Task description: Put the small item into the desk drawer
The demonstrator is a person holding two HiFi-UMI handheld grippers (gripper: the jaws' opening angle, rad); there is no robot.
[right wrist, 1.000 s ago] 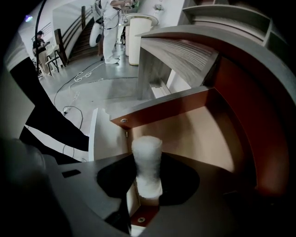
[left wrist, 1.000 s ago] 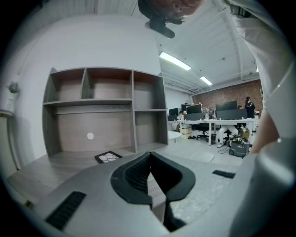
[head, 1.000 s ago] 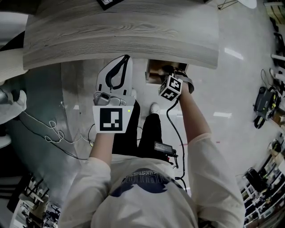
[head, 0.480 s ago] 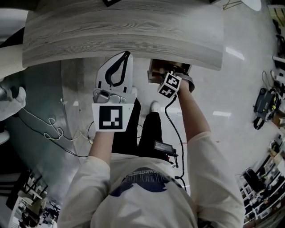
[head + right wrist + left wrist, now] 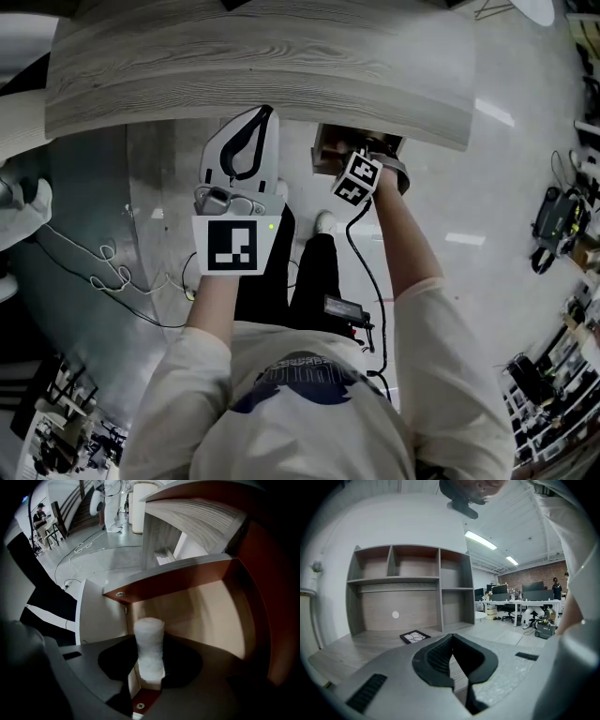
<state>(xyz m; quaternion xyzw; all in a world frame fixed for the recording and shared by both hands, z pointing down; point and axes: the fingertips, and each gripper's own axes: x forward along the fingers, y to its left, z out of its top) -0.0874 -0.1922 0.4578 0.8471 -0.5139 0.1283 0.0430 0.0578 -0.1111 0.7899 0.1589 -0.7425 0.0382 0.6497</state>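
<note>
A: Pose of the arms?

B: The right forearm [image 5: 409, 246] is stretched forward and away from the body. It carries the right gripper [image 5: 150, 670] under the front edge of the desk [image 5: 253, 66] and into the open drawer [image 5: 328, 150]. Its marker cube [image 5: 357, 179] sits just outside the desk edge, tilted. The left forearm [image 5: 214, 305] is drawn in closer to the body. The left gripper [image 5: 240, 159] is held out in front, with its tip reaching the desk edge.

A: Left jaws?

B: In the left gripper view they are closed tip to tip, with nothing between them. They point across the desktop toward a shelf unit [image 5: 408, 590]. A black-framed square [image 5: 415, 636] lies flat on the desk in front of the shelves.

A: Right jaws, and the item?

B: The jaws are partly closed on a white roll [image 5: 149, 646], which is fuzzy and cylindrical. It stands upright between the pads, and its top rises above them. The roll is inside the drawer, near a corner where a brown wall meets a pale one. I cannot tell whether its lower end touches the drawer floor.
</note>
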